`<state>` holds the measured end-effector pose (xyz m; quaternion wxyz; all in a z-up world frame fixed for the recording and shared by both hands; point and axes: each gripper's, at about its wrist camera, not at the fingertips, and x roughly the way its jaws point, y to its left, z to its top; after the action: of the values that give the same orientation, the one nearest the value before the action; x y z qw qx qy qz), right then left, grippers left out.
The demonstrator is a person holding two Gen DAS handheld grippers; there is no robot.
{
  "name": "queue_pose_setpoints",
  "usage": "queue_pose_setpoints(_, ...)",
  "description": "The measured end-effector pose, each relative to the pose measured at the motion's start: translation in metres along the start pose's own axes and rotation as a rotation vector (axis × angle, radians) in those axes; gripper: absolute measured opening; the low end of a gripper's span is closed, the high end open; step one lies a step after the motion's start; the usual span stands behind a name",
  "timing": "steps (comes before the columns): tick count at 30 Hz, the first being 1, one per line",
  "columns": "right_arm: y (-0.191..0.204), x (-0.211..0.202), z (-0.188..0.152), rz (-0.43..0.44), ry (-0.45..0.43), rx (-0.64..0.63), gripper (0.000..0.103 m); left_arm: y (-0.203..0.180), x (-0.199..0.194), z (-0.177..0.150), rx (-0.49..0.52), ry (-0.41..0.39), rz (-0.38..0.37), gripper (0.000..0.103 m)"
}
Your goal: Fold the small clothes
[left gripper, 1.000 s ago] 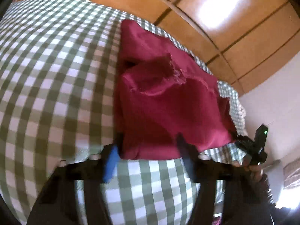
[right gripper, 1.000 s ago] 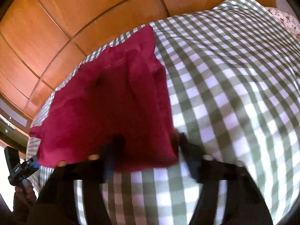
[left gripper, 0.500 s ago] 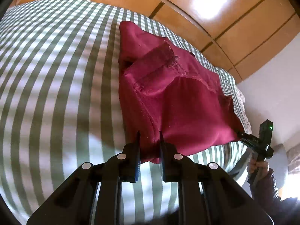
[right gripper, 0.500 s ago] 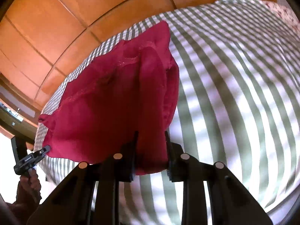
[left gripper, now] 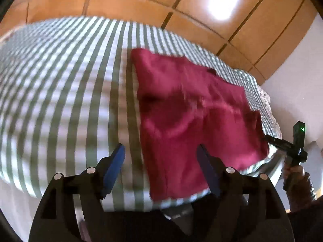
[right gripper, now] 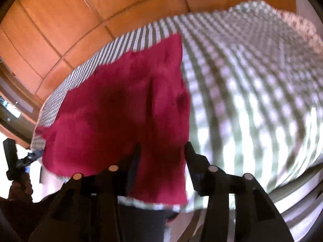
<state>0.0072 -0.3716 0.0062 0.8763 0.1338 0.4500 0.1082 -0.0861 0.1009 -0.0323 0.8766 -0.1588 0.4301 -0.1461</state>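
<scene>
Both the left gripper and right gripper are spread, empty, over the red garment at the checked bed's near edge; judging a fold is laid, next regrip for another.

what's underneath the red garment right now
The red garment lies on a green-and-white checked cloth, which shows all around it. Whatever sits directly beneath the garment, or under the cloth, is covered and cannot be seen.

- A home bedroom, by the look of it.
- A bed under a green-and-white checked cover.
- Behind it, glossy orange-brown wooden wardrobe panels.
- A plain white wall beside them.
</scene>
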Motion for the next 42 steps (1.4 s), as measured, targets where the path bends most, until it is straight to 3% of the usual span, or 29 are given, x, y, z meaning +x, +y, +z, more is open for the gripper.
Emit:
queue_pose_setpoints(7, 0.010, 0.029, 0.033, -0.040, -0.015, -0.057, 0.043, -0.015, 0.030, 0.033, 0.114, 0.013, -0.007, 0.071)
queue_pose_setpoints(9, 0.014, 0.037, 0.034, -0.037, -0.001, -0.064, 0.035, -0.017, 0.037, 0.036, 0.114, 0.021, -0.020, 0.058)
queue_pose_setpoints(11, 0.019, 0.047, 0.039, -0.058, 0.019, -0.084, 0.023, -0.018, 0.041, 0.039, 0.113, 0.029, -0.041, 0.025)
queue_pose_setpoints(12, 0.022, 0.046, 0.039, -0.060, 0.019, -0.091, 0.010, -0.020, 0.040, 0.039, 0.118, 0.025, -0.043, 0.016)
queue_pose_setpoints(14, 0.024, 0.032, 0.038, -0.053, 0.000, -0.099, 0.008, -0.019, 0.033, 0.039, 0.123, 0.000, -0.050, 0.010)
queue_pose_setpoints(20, 0.036, -0.015, 0.046, -0.025, -0.096, -0.097, 0.007, -0.019, 0.004, 0.046, 0.102, -0.069, -0.097, 0.009)
queue_pose_setpoints(25, 0.041, -0.023, 0.082, 0.011, -0.155, -0.051, 0.007, -0.018, -0.002, 0.075, 0.086, -0.135, -0.096, 0.009)
queue_pose_setpoints(33, 0.036, 0.028, 0.138, -0.030, -0.158, 0.006, 0.007, -0.005, 0.028, 0.132, 0.044, -0.179, -0.035, 0.009)
queue_pose_setpoints(42, 0.026, 0.100, 0.189, -0.122, -0.137, 0.046, 0.007, 0.019, 0.092, 0.184, -0.006, -0.136, 0.083, 0.009)
